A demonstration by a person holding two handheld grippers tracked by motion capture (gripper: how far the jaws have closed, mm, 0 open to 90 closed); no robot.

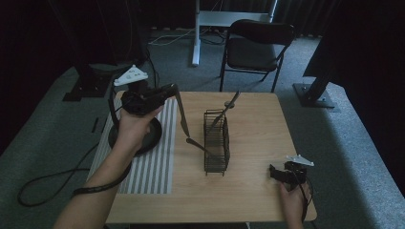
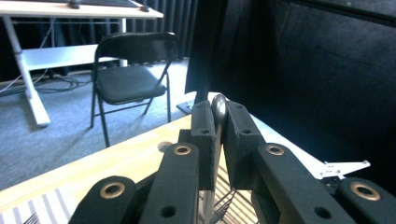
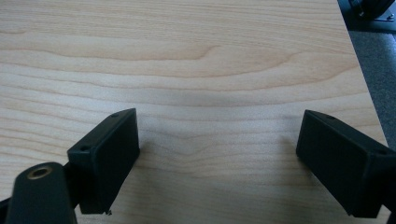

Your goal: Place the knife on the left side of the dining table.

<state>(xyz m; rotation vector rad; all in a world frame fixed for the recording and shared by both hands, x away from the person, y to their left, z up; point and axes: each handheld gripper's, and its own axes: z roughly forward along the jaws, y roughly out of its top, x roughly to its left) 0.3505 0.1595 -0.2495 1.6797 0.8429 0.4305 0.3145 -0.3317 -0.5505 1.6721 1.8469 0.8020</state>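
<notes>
Pinching a spoon [image 2: 218,106], the left hand-held gripper [image 1: 168,91] hangs over the table [image 1: 253,191] beside the wire basket [image 1: 216,143]; right hand-held gripper [image 3: 217,163] rests spread wide on the table.

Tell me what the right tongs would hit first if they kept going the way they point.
Probably the wooden table: the right tongs are open and angled down at bare tabletop, nothing between them.

I can read no text, label, brand, number or sign from here: none that I can make out on the wooden table [image 1: 258,129], the striped mat [image 1: 153,167], the wire basket [image 1: 217,143] or the folding chair [image 1: 255,47].
</notes>
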